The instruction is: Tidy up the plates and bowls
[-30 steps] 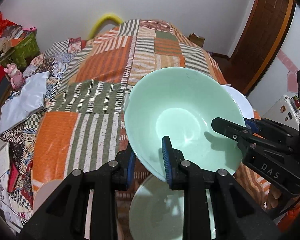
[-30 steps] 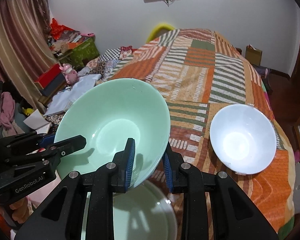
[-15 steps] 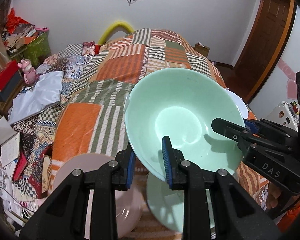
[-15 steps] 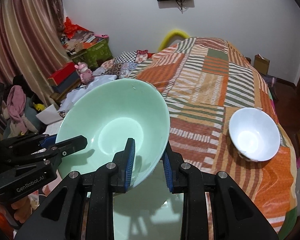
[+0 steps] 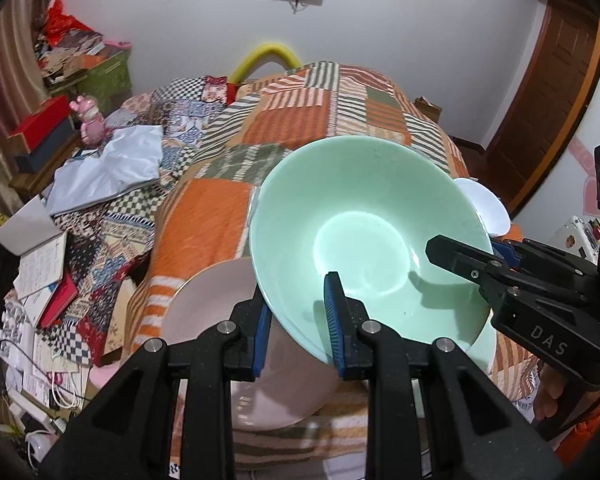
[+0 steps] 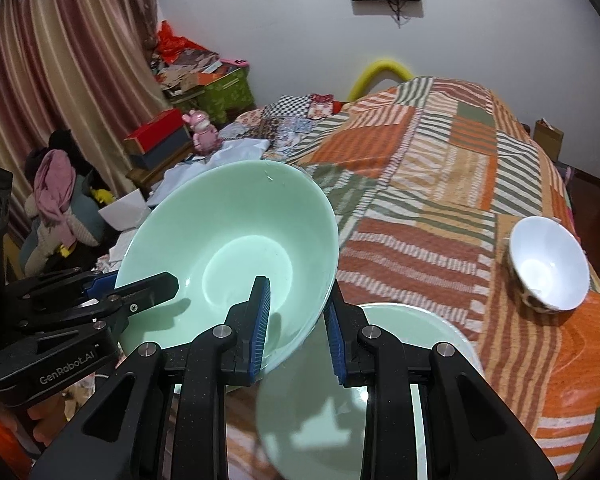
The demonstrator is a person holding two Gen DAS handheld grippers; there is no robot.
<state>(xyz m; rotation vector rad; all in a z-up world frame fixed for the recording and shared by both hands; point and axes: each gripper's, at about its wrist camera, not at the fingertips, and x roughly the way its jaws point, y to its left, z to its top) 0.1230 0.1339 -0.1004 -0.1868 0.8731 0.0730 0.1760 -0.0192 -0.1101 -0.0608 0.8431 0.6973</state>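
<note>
A mint-green bowl hangs tilted above the near end of the quilted bed; it also shows in the right wrist view. My left gripper is shut on its near-left rim. My right gripper is shut on the opposite rim and shows in the left wrist view. A pink plate lies below on the left. A mint-green plate lies below on the right. A white bowl stands on the quilt at the right.
The patchwork quilt covers the bed to the far wall. Books, papers and cloth clutter the left side. A pink toy and boxes stand by the curtain. A wooden door is at the right.
Both grippers have lifted the green bowl higher and pulled back. The pink plate has come into the left wrist view, and the white bowl looks farther off.
</note>
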